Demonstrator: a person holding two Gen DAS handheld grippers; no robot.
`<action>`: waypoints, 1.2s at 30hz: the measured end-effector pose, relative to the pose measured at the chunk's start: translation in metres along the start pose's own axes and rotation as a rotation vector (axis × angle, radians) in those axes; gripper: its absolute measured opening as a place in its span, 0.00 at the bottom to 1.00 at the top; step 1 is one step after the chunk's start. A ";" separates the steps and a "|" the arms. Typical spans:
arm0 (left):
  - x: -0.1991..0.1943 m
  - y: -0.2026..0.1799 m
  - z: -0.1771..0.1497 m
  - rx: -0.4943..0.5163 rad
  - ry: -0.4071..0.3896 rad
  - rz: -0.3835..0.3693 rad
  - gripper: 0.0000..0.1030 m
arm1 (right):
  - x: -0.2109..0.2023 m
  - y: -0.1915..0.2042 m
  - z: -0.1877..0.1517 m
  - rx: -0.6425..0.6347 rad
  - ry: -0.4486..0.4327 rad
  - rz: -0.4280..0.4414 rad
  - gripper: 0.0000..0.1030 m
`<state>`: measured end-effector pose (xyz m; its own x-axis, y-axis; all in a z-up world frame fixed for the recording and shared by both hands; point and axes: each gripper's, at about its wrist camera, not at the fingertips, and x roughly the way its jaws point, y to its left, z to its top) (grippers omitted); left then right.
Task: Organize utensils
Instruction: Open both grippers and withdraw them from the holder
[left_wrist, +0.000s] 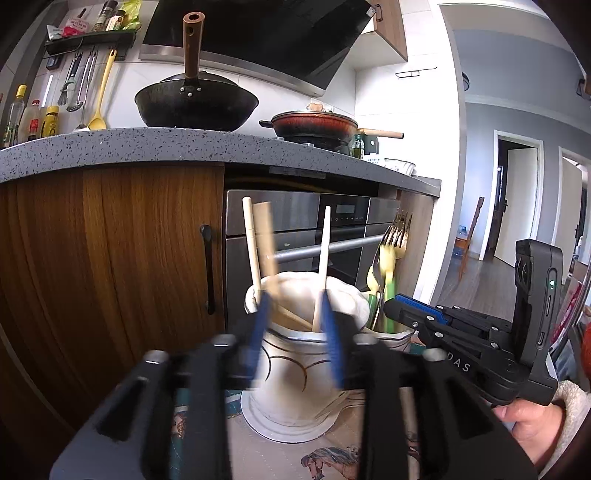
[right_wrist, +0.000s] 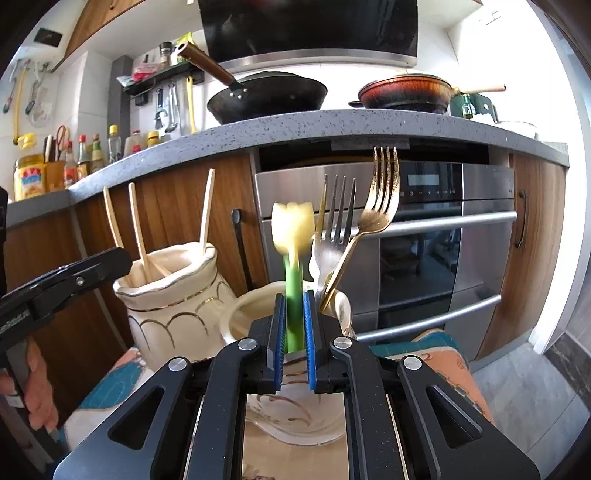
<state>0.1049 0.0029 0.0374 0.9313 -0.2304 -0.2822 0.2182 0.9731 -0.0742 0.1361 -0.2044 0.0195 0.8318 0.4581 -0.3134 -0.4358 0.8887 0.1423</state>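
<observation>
Right gripper (right_wrist: 294, 325), frame centre: jaws narrow, apparently gripping green-stemmed utensil (right_wrist: 293, 280). Left gripper (left_wrist: 295, 325): jaws wide around jar (left_wrist: 295, 369).

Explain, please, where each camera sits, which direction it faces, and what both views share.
Left wrist: on the left gripper, facing the oven; its fingers straddle the chopstick jar; the right gripper and right hand show.
Right wrist: on the right gripper, facing the oven, clamping a green-handled utensil in the fork jar; the left hand shows.
Shared: both jars, forks, wok.
</observation>
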 end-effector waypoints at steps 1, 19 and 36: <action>0.000 0.000 0.000 -0.001 -0.001 0.001 0.36 | -0.001 0.000 0.000 0.000 -0.004 -0.001 0.21; -0.023 0.006 -0.010 -0.026 -0.018 0.072 0.94 | -0.038 -0.001 0.004 0.053 -0.021 -0.025 0.90; -0.056 0.028 -0.051 -0.073 0.079 0.116 0.94 | -0.068 0.018 -0.047 -0.015 0.217 -0.024 0.91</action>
<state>0.0444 0.0425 0.0023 0.9225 -0.1189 -0.3673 0.0859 0.9908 -0.1048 0.0552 -0.2205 -0.0008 0.7492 0.4203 -0.5119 -0.4228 0.8984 0.1188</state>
